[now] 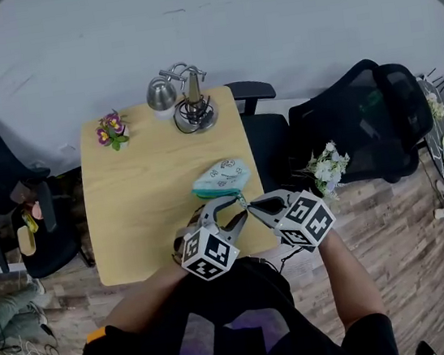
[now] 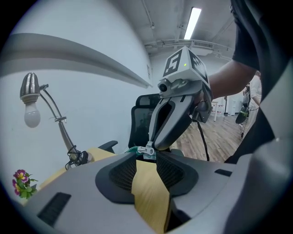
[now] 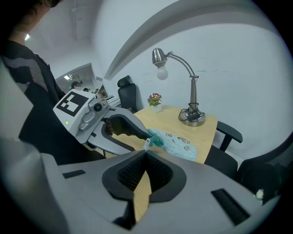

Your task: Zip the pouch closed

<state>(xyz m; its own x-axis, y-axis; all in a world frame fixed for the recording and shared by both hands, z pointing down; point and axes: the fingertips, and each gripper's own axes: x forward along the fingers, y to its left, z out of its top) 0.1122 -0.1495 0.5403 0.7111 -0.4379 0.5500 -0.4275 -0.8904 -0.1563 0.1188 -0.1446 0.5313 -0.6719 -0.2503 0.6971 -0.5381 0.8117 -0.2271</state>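
Observation:
A pale teal printed pouch (image 1: pixel 222 178) lies near the right edge of the wooden table (image 1: pixel 143 200). In the right gripper view it (image 3: pixel 176 145) lies just beyond my right gripper (image 3: pixel 145 152), which is shut on the white zipper pull (image 3: pixel 147 142) at the pouch's near end. My left gripper (image 1: pixel 230 206) stands open at that same end, its fingers (image 3: pixel 130 128) reaching to the pouch's corner. In the left gripper view the open left gripper (image 2: pixel 145 161) shows bare table between its pads, with the pull (image 2: pixel 147 151) and the right gripper (image 2: pixel 158 145) just beyond them.
A metal desk lamp (image 1: pixel 187 104) stands at the table's far edge, a small pot of purple flowers (image 1: pixel 111 131) at the far left corner. Black office chairs (image 1: pixel 361 120) and white flowers (image 1: pixel 327 167) stand to the right, another chair (image 1: pixel 11 194) to the left.

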